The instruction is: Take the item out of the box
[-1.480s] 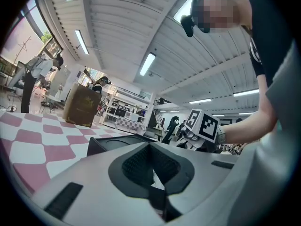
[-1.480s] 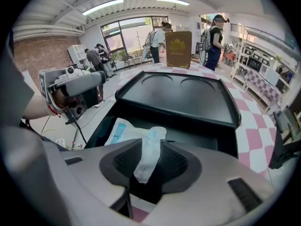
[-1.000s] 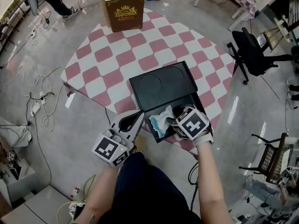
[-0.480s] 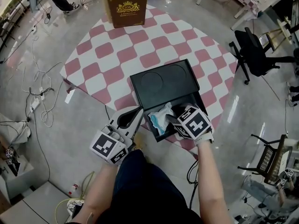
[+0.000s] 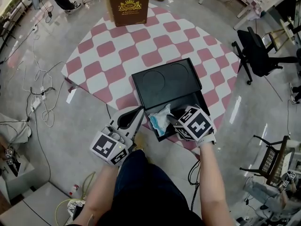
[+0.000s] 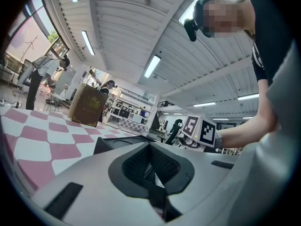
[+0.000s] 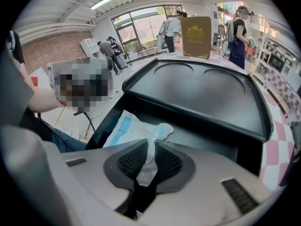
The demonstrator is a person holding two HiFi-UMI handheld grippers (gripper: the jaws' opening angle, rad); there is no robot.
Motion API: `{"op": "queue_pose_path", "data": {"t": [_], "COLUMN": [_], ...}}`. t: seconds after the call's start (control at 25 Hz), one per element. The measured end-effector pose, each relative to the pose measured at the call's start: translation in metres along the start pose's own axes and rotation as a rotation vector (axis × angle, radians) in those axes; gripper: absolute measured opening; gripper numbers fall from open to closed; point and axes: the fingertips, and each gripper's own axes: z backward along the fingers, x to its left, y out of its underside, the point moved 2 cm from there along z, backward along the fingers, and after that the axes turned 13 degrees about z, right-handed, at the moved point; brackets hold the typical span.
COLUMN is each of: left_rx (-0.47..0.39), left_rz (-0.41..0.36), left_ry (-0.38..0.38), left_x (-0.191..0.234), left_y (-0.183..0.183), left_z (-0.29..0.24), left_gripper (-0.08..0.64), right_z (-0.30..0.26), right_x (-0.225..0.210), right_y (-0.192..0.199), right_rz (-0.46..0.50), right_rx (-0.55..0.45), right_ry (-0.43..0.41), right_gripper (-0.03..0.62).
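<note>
The room is a workshop with a grey floor and loose cables [image 5: 42, 98]. I work at the near edge of a table [image 5: 117, 46] covered with a pink and white checked cloth. The item is a soft white and blue packet [image 5: 161, 118]. It lies crumpled in the left part of the black box [image 5: 201, 105], and one white corner stands up above the rest. I chose this corner because it is the easiest part to pinch without touching the walls. The right gripper [image 7: 151, 149] points steeply down into the box. Its jaws have just been closing, and the white corner is now pressed between the pads, so I judge the grip is made and the lift can follow. The lid [image 5: 164, 81] lies open and flat behind the box, so the way up is free. The left gripper [image 5: 137, 116] is held level just beside the near left corner of the box. Its jaws are together and I see nothing between them. I think it waits there to stop the box from sliding. A brown box [image 5: 128, 6] stands upright at the far edge, well apart.
</note>
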Motion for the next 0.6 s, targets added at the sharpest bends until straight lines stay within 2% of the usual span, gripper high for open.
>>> {"op": "queue_pose_path", "data": {"t": [0.24, 0.6], "left_rx": [-0.012, -0.02], "left_rz": [-0.004, -0.013], "left_ry": [0.0, 0.016], "left_x": [-0.005, -0.016], "left_y": [-0.004, -0.008], "left_z": [0.004, 0.007], "left_gripper": [0.002, 0.002], "right_z": [0.012, 0.032], "right_x": [0.005, 0.009], "right_y": [-0.003, -0.004], "right_rz": [-0.001, -0.013], "right_rx": [-0.013, -0.082], "right_ry": [0.027, 0.114], "right_gripper": [0.055, 0.055]}}
